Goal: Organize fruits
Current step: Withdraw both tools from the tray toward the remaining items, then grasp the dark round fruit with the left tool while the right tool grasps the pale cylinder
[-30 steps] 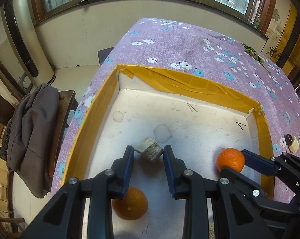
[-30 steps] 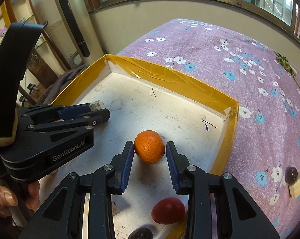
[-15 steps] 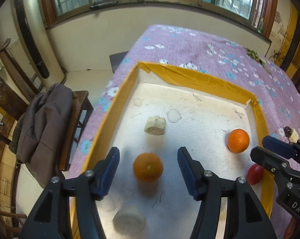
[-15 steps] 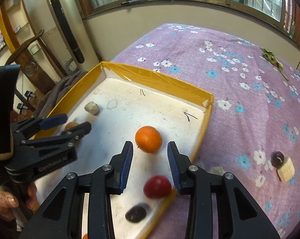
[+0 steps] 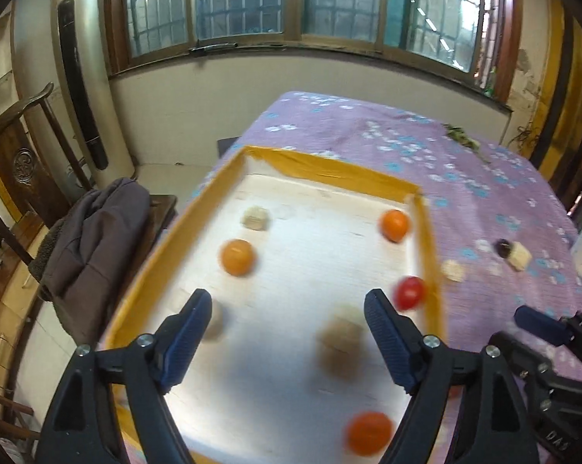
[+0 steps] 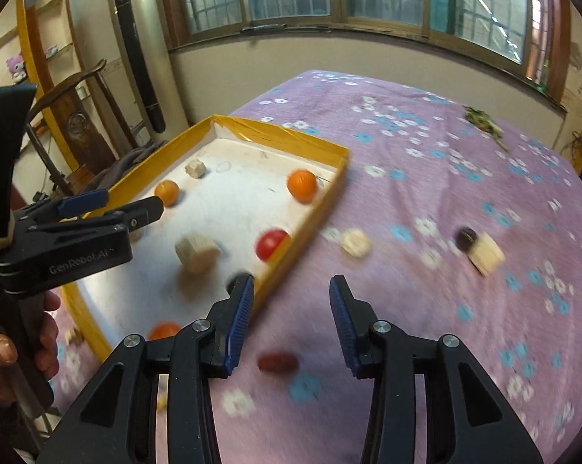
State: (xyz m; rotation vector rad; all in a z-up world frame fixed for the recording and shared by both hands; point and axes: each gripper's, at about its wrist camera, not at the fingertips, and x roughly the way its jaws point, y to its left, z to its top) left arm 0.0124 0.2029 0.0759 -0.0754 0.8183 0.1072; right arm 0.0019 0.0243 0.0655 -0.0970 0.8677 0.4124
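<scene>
"GenRobot.AI" marks the black left gripper [image 6: 113, 208], fingers opening wide, empty, over the yellow-rimmed white tray [image 5: 221, 185]; the right gripper [image 6: 291, 301] opens above a blurred dark-red oblong fruit [image 6: 278, 362].

— Fruit count in the yellow-rimmed tray [image 5: 432, 255]?
— Three oranges [image 5: 236, 257] [image 5: 394, 225] [image 5: 369, 433], well apart, and one red fruit [image 5: 410, 292] against the right wall.
— Outside it?
— A dark red oblong one [image 6: 278, 362] lying on the cloth (blurred).
</scene>
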